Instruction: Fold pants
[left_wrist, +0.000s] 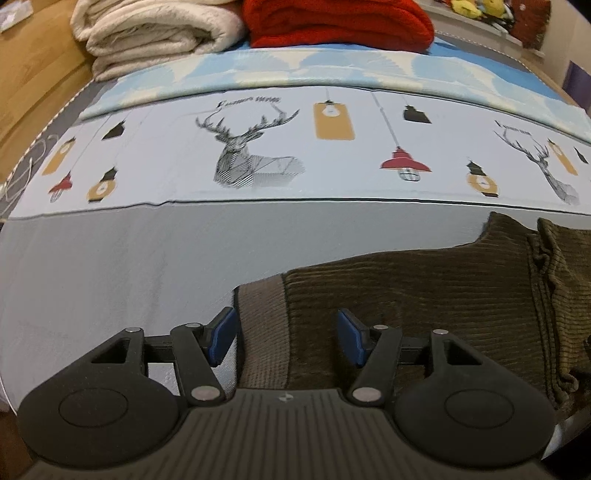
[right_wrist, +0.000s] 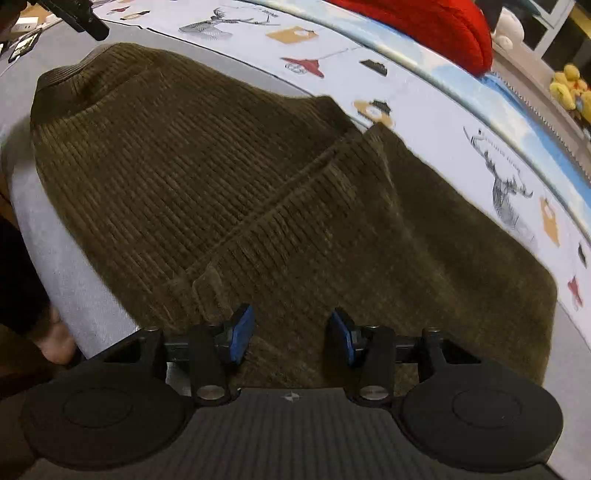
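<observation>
Brown corduroy pants (right_wrist: 229, 192) spread flat on the grey sheet (left_wrist: 110, 266), just in front of the deer-and-lamp printed cover (left_wrist: 258, 147); one end of the pants, with a smooth lighter band (left_wrist: 262, 325), turned toward the left gripper (left_wrist: 286, 338); a raised seam or fold edge running slantwise across the pants in the right wrist view, with a small flap at its near end; far corner of the pants reaching the printed cover's edge, near side lying close to the bed's rim.

Left gripper hanging over the banded end of the pants, blue pads (left_wrist: 221, 339) standing apart, released, nothing pinched between them; one pad over bare sheet just beside the pants' edge, the other over the corduroy.

Right gripper (right_wrist: 291, 336) poised above the near part of the pants, pads likewise parted and gripping nothing; cloth lying under the gap, whether touched cannot be told.

Beyond the pants, past the printed cover: a pale blue patterned blanket (left_wrist: 332, 70), a folded cream blanket (left_wrist: 155, 33) and a red knitted bundle (left_wrist: 340, 22) side by side.
</observation>
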